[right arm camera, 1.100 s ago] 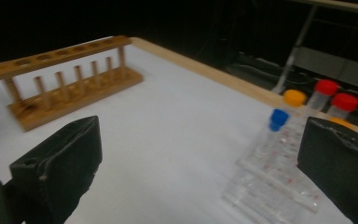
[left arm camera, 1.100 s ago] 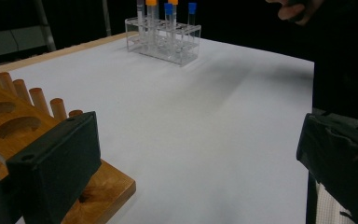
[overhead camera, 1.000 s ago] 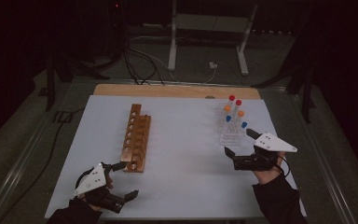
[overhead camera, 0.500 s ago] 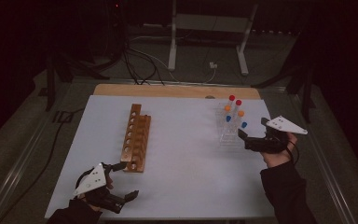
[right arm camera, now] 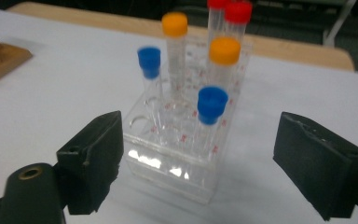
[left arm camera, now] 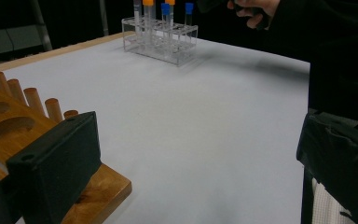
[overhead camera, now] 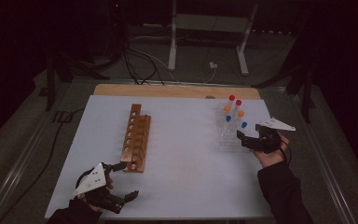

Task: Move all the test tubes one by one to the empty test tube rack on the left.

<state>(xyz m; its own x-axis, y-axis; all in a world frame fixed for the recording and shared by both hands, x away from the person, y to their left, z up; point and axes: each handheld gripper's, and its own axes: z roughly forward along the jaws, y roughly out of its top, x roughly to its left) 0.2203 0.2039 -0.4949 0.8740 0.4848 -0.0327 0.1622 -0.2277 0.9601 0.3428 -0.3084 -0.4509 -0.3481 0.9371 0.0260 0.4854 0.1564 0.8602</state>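
Right gripper (right arm camera: 198, 158) — jaws wide, empty — faces the tube rack (right arm camera: 177, 154).

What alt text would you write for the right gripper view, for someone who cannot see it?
An open black two-jaw claw faces a clear plastic test-tube rack on a white table. The rack holds six capped tubes: two blue, two orange, two red.

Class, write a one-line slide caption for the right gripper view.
Open right gripper faces a clear rack of six capped tubes.

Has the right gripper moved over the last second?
Yes. The right gripper went right and toward the table's far edge, now sitting beside the clear tube rack.
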